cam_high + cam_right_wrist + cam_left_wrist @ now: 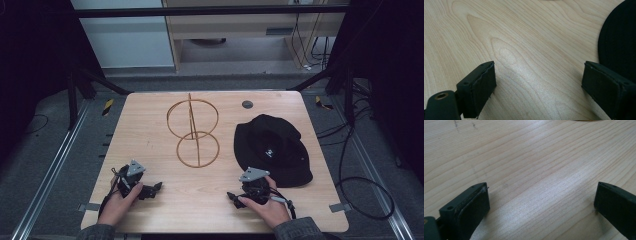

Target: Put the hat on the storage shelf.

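Observation:
A black bucket hat (272,147) lies flat on the right half of the wooden table (145,135). A wooden stand (192,120) made of two thin rings and a post rests at the table's middle. My left gripper (156,188) sits low near the front left edge in a hand, pointing right. In the left gripper view it (541,192) is open over bare wood. My right gripper (233,197) lies near the front right, just in front of the hat's brim, pointing left. It (539,72) is open too, with the hat (620,37) beyond its right jaw.
A small grey disc (247,104) lies near the table's far edge. Black frame struts (100,82) stand at the far corners. Cables (360,190) trail on the floor to the right. Bare wood lies between the two grippers.

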